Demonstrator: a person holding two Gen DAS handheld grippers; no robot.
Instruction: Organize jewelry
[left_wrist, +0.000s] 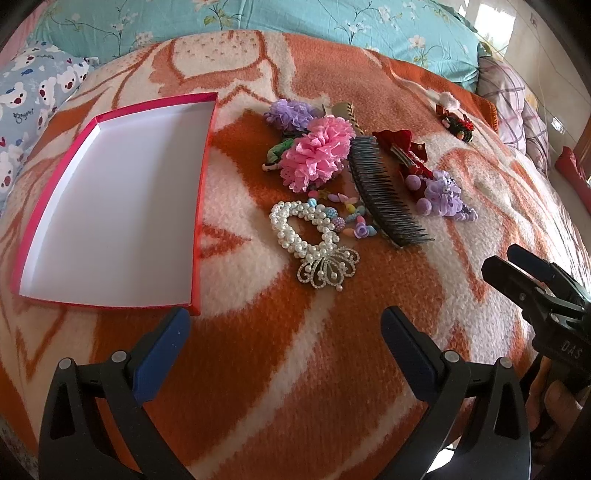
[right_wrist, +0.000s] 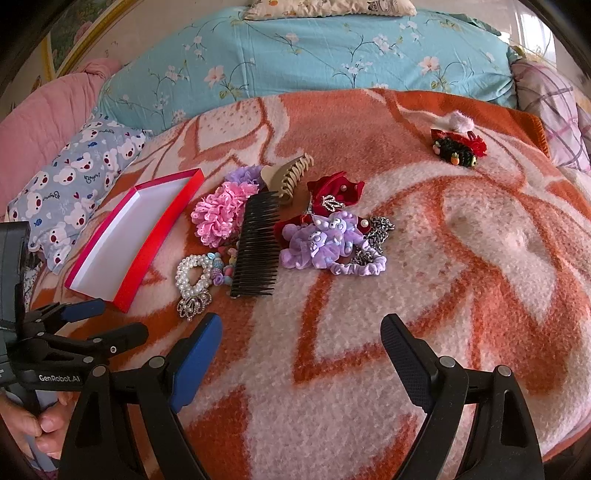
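Left wrist view: left gripper (left_wrist: 284, 325) jaws wide apart, holding nothing; red box (left_wrist: 201, 192) ahead-left, jewelry pile (left_wrist: 321, 206) straight ahead. Right gripper (right_wrist: 301, 332) also spread wide, unloaded, black comb (right_wrist: 256, 245) ahead-left.

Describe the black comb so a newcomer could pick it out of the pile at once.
Start at the red box on the orange blanket; the accessory pile lies to its right. The black comb runs through the pile's middle, between the pink flower and the purple plush clip. It alone is long, dark and toothed.
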